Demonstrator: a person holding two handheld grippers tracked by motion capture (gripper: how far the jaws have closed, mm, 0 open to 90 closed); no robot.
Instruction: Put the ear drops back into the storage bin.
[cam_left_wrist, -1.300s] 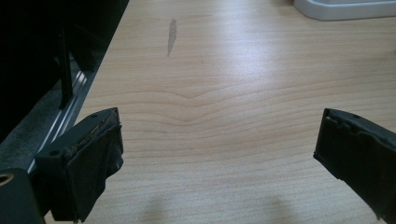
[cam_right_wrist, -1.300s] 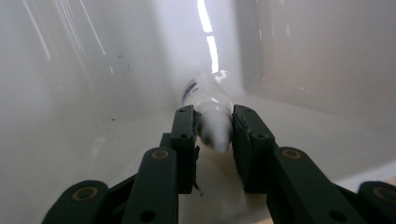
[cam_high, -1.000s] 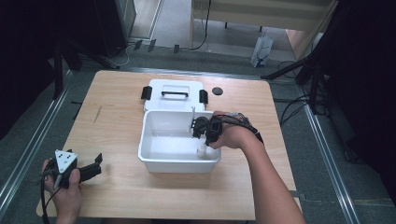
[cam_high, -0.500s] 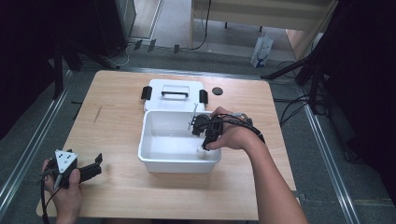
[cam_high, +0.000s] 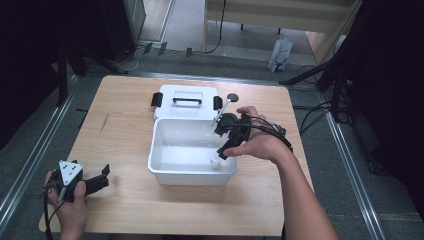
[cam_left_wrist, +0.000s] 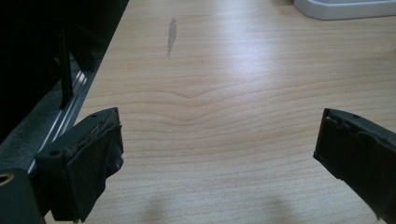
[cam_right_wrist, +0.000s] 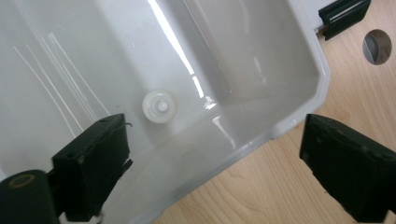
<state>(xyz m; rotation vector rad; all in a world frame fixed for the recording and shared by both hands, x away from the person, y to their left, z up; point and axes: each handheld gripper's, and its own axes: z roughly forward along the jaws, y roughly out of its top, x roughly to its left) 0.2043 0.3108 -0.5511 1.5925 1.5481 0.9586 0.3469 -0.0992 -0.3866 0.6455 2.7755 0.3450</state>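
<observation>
White bin (cam_high: 165, 172) holds what looks like a small cap (cam_right_wrist: 160, 106) (both grippers' jaws wide).

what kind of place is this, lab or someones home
Most likely a lab or recording workspace, not a home: a bare wooden table between metal floor rails, loose cables behind it, and handheld grippers with cameras, the left gripper.

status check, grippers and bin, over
Left hand-held gripper open, idle on table. Right hand-held gripper open over white bin. Small white cap inside. Nothing blocking.
</observation>
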